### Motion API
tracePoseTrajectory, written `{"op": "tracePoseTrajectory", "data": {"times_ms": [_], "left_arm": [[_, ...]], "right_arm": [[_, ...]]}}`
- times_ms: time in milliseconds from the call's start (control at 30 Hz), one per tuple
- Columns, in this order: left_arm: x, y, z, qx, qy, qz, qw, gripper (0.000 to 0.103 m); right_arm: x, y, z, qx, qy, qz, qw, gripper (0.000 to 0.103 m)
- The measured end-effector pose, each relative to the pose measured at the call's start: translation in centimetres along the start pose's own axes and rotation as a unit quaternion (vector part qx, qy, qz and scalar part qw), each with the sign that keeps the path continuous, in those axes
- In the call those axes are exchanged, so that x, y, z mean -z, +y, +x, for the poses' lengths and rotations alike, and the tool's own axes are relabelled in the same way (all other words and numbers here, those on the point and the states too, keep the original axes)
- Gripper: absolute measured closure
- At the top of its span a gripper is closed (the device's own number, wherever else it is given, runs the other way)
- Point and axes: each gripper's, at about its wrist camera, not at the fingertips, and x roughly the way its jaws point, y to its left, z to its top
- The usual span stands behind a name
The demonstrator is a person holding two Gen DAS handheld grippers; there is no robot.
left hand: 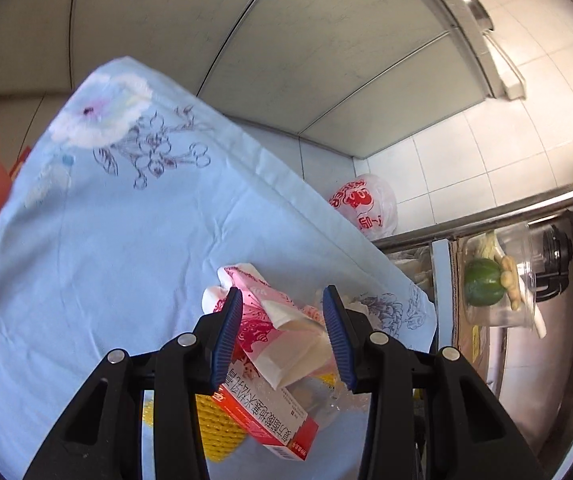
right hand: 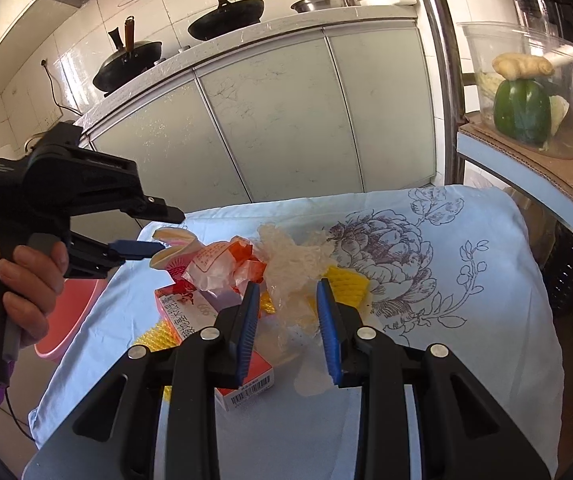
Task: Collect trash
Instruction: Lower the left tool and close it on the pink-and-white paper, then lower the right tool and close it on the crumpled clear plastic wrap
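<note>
1. The left gripper (left hand: 282,312) is open wide above a pink and white paper bag (left hand: 274,320), holding nothing.
2. The right gripper (right hand: 286,300) is also open wide, its blue fingers (right hand: 248,332) on either side of a crumpled clear plastic wrapper (right hand: 290,268).
3. The trash is piled on a blue flowered tablecloth (right hand: 466,320): a red and white box (right hand: 246,384), yellow foam netting (right hand: 350,284).
4. A pink basin (right hand: 70,320) sits beside the table.

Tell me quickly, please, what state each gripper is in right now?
Left gripper: open, fingers either side of the pink wrapper, not clamped.
Right gripper: open, over the clear plastic, holding nothing.
</note>
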Motion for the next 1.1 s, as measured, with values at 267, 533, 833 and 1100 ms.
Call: {"op": "tracePoseTrajectory", "data": {"times_ms": [267,533,833,1100], "left_arm": [[0.6,0.0,-0.6,0.009,-0.018,0.006,0.9998,0.094],[2.6,1.4,-5.7,0.029,-0.073,0.050,0.9956,0.095],[5.0,4.2,-10.4,0.027,-0.116,0.096,0.9882,0.095],[7.3,4.5,-12.3,0.026,-0.142,0.144,0.9790,0.095]], "right_arm": [[-0.6,0.0,0.3,-0.009,0.003,-0.010,1.000,0.073],[-0.7,-0.2,1.5,-0.010,0.019,-0.004,1.000,0.060],[-0.7,0.7,4.1,0.037,0.031,-0.043,0.998,0.059],[-0.6,0.5,2.4,0.032,0.026,-0.027,0.999,0.078]]}}
